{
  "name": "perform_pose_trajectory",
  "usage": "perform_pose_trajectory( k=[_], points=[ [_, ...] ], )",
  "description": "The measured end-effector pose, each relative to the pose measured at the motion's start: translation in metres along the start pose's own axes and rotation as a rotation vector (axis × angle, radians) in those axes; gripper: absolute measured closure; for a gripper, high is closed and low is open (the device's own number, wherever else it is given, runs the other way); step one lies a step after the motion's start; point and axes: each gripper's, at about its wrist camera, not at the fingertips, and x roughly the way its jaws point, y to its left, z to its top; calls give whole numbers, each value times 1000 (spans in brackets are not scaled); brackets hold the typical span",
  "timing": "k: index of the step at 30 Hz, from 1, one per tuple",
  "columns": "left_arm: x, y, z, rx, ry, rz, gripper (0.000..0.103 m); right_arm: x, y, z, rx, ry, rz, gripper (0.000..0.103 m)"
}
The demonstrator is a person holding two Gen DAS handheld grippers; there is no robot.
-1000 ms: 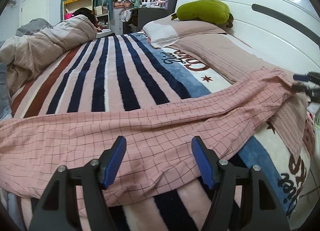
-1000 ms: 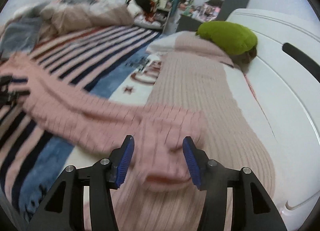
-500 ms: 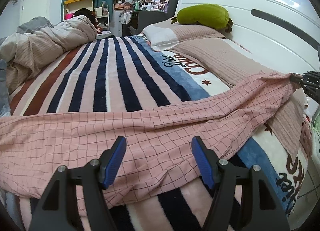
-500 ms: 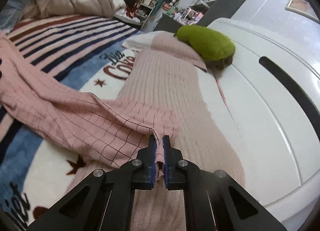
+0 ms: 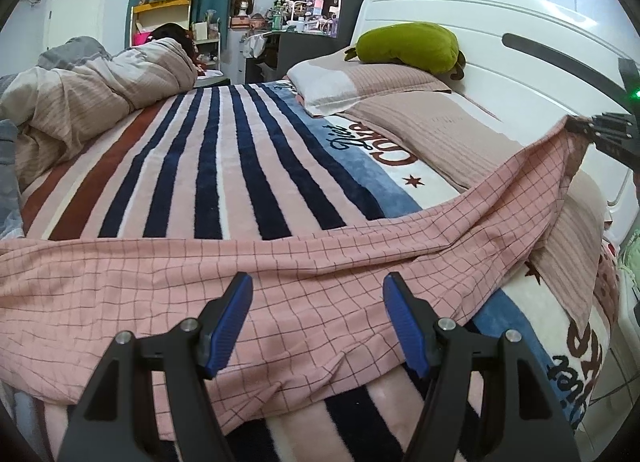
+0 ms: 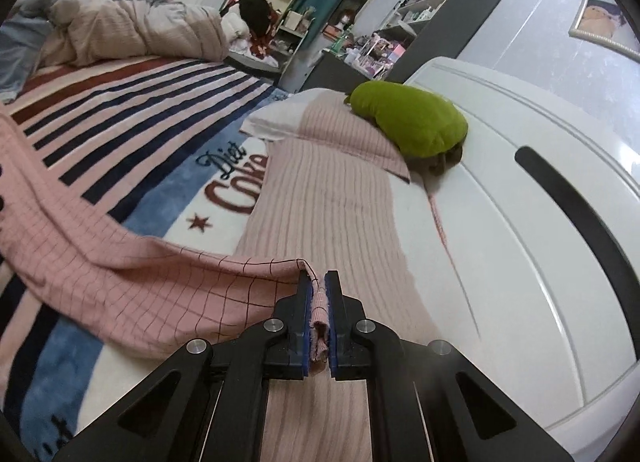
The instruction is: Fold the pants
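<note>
Pink checked pants (image 5: 280, 294) spread across bed, one end raised.

- The striped blanket (image 5: 224, 166) lies bare and flat beyond the pink checked pants (image 5: 280, 294).
- A rumpled duvet (image 5: 92, 90) blocks its far left.
- Pillows (image 6: 332, 198), a green plush (image 6: 408, 118) and the white headboard (image 6: 520, 222) close off the right.

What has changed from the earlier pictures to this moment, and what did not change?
The right tool closed on one end of the pink pants and lifted it off the bed. The left tool stayed open above the cloth; the green plush kept its place.
</note>
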Motion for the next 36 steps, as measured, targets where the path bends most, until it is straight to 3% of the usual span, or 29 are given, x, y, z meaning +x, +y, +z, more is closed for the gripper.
perform_pose_trajectory(
  k=[10,16,18,19,23,28,32,36],
  points=[
    [8,-1,-3,2,25,25,39,33,-4,25,53,-50,-28,102],
    [19,-1,-6,9,51,41,39,90,5,15,89,45,5,101],
    [22,0,-8,7,61,46,39,108,4,10,118,89,35,89],
    [23,0,-9,6,64,47,39,112,3,8,127,102,54,74],
    [23,0,-9,6,67,48,39,94,-9,4,182,63,114,48],
    [20,-3,-9,8,58,30,39,46,-24,-4,207,11,148,47],
    [17,-6,-9,15,54,12,39,32,-25,-30,209,78,154,39],
    [17,-7,-9,16,56,-1,39,48,-28,-63,268,131,226,31]
  ],
)
